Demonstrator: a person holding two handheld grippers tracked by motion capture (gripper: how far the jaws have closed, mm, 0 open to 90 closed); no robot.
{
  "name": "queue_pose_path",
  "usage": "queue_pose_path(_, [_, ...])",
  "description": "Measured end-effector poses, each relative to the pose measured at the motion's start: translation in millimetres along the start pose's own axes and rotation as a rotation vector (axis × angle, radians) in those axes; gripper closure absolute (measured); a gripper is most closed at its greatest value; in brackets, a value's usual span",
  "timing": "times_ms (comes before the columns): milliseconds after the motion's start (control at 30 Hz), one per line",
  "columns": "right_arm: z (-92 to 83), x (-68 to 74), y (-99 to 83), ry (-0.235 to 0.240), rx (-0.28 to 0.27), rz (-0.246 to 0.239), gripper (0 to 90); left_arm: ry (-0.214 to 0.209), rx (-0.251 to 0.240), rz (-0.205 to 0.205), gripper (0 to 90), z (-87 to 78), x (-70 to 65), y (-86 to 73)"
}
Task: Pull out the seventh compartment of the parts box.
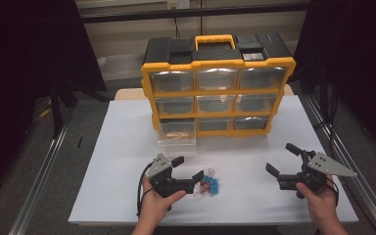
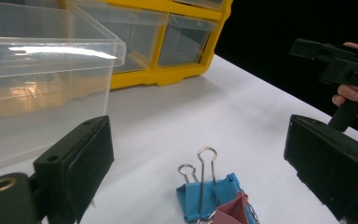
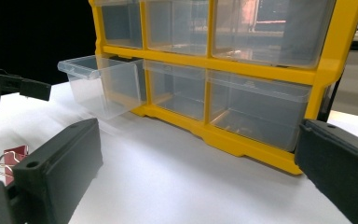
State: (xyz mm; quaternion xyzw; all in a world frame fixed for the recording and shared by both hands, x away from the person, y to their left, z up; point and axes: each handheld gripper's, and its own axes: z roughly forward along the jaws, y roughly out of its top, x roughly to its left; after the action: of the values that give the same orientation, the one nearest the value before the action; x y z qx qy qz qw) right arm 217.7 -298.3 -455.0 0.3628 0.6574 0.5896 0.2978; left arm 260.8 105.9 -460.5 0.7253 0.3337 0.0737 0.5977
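The binder clips (image 1: 209,186), a small heap of blue and red ones with wire handles, lie on the white board (image 1: 127,147) just right of the left gripper (image 1: 188,169), near its lower jaw tip; in the left gripper view the clips (image 2: 214,198) sit low between the two spread jaws, touching neither. The right gripper (image 1: 284,159) is held well apart to the right, jaws also wide and holding nothing, close to the board's right edge. Behind the clips, the yellow drawer cabinet (image 1: 218,90) stands at the far side of the board, its bottom-left clear drawer (image 1: 177,133) pulled out toward the left gripper. Between cabinet and grippers the board is bare, and a wide open stretch separates the two grippers
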Motion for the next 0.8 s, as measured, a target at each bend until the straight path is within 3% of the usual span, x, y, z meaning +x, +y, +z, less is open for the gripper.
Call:
queue_pose_path(67, [0.3, 0.1, -0.2, 0.0, -0.001, -0.003, 0.1, -0.009, 0.012, 0.001, 9.5, 1.0, -1.1, -0.1])
queue_pose_path(100, [0.0, 0.3, -0.1, 0.003, 0.001, -0.006, 0.1, 0.018, 0.015, 0.011, 9.9, 1.5, -2.2, -0.5])
queue_pose_path(133, [0.0, 0.6, 0.0, 0.001, 0.003, -0.009, 0.1, 0.018, 0.015, 0.009, 10.0, 2.2, -2.4, -1.1])
queue_pose_path(167, [0.2, 0.9, -0.1, 0.002, 0.004, -0.01, 0.0, -0.008, 0.024, 0.003, 10.5, 2.1, -1.5, -1.5])
queue_pose_path(233, [0.4, 1.1, -0.2, 0.0, 0.008, -0.007, 0.0, -0.018, 0.022, 0.002, 11.7, 3.4, -1.5, -3.0])
queue_pose_path(300, [1.3, 1.0, -0.4, 0.0, 0.003, -0.006, 0.0, 0.013, 0.028, 0.006, 12.9, 4.3, -4.3, -4.0])
queue_pose_path(333, [1.4, 1.2, -0.3, 0.002, 0.004, -0.005, 0.1, -0.032, 0.043, 0.028, 13.6, 4.1, -1.9, -4.3])
queue_pose_path(367, [1.5, 0.9, -0.4, 0.004, 0.004, -0.01, 0.0, -0.038, 0.049, 0.027, 14.4, 4.6, -2.6, -4.9])
queue_pose_path(500, [1.1, 0.9, -0.2, -0.006, 0.006, -0.003, 0.1, -0.048, 0.072, 0.058, 15.8, 7.0, -4.7, -6.3])
queue_pose_path(600, [1.4, 0.0, -0.4, -0.008, 0.005, -0.006, 0.1, -0.048, 0.075, 0.045, 16.4, 8.4, -5.4, -8.1])
queue_pose_path(800, [1.7, 0.9, -0.3, -0.002, 0.006, -0.007, 0.1, -0.058, 0.106, 0.06, 17.6, 9.3, -6.7, -8.9])
